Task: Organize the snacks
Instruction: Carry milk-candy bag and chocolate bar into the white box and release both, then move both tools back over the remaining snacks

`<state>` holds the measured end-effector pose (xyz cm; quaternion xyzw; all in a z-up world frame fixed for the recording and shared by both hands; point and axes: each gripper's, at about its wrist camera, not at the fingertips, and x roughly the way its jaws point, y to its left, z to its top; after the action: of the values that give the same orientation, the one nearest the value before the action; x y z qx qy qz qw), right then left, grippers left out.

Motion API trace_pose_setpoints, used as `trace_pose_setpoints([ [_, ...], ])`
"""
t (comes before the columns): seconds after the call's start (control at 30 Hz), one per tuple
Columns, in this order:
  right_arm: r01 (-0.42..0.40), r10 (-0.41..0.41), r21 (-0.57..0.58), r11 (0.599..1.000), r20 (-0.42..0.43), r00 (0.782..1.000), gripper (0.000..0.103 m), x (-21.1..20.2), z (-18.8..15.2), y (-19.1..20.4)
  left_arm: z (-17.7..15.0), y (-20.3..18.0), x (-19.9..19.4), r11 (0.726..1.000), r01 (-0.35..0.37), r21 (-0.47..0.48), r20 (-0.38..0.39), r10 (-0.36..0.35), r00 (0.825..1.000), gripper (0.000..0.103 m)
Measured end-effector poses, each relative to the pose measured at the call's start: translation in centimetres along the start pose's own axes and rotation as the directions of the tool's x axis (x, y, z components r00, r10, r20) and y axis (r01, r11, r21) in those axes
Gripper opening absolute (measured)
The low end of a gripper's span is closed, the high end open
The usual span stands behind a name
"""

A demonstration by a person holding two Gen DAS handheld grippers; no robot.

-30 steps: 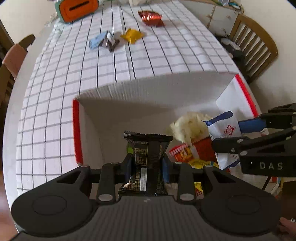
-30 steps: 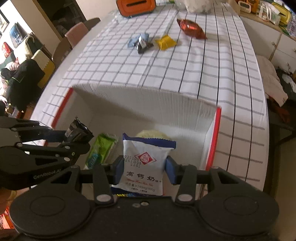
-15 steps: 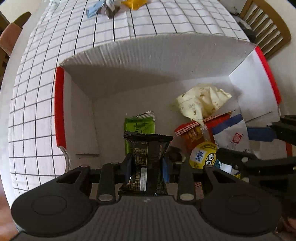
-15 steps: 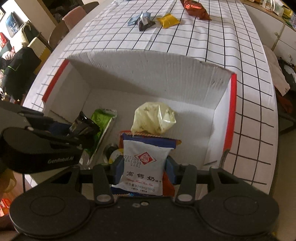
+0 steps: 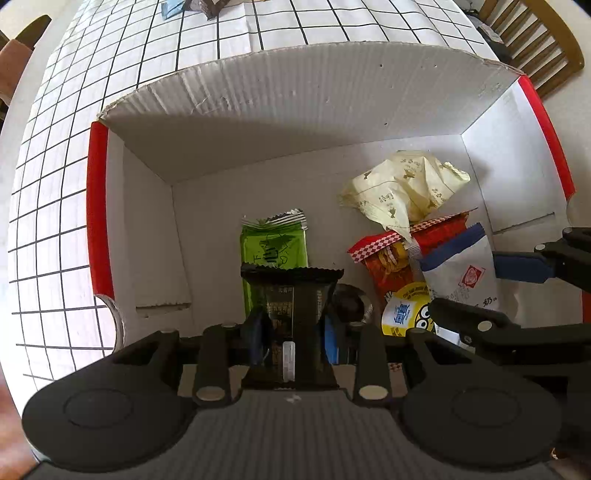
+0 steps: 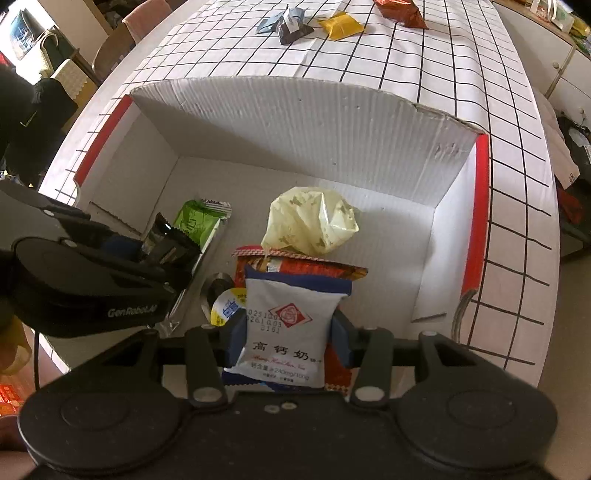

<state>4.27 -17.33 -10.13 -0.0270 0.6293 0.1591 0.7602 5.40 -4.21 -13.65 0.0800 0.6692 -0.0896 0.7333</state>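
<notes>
My left gripper [image 5: 293,326] is shut on a black snack packet [image 5: 291,306], held low inside the white cardboard box [image 5: 295,99] with red edges. My right gripper [image 6: 288,339] is shut on a white and blue milk-candy packet [image 6: 286,328], also down in the box [image 6: 295,122]. On the box floor lie a green packet [image 5: 274,242], a pale yellow bag [image 5: 402,188], a red packet [image 5: 395,254] and a small yellow cartoon packet [image 5: 404,308]. The right gripper appears at the right edge of the left wrist view [image 5: 517,291], with the white packet [image 5: 463,275] in it.
On the checked tablecloth [image 6: 424,66] beyond the box lie a blue-grey packet [image 6: 275,18], a dark packet [image 6: 293,27], a yellow packet [image 6: 341,24] and a red foil packet [image 6: 402,9]. A wooden chair [image 5: 543,37] stands at the table's right side.
Both grippers have come down into the box with their packets still held. The box floor and the snacks on it now fill more of both views.
</notes>
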Motion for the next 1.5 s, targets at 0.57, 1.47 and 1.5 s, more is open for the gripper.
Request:
trace_pose_setpoints([
  [0.57,-0.072,0.072,0.051,0.996,0.018,0.997,0.056,-1.5,0.4,-1.0,-0.3,0.9,-3.1,1.0,0.025,-0.007,0.091,-0.024,0.996,0.056],
  [1.47,-0.094,0.073,0.059,0.994,0.285,0.956,0.085,-10.9,9.3,-4.2,5.7,4.8,-14.2,1.0,-0.024,-0.005,0.419,0.024,0.908,0.074],
  [1.5,-0.09,0.069,0.062,0.994,0.292,0.954,0.085,-11.1,9.8,-4.3,6.1,5.1,-14.4,1.0,-0.02,-0.007,0.426,0.022,0.905,0.075],
])
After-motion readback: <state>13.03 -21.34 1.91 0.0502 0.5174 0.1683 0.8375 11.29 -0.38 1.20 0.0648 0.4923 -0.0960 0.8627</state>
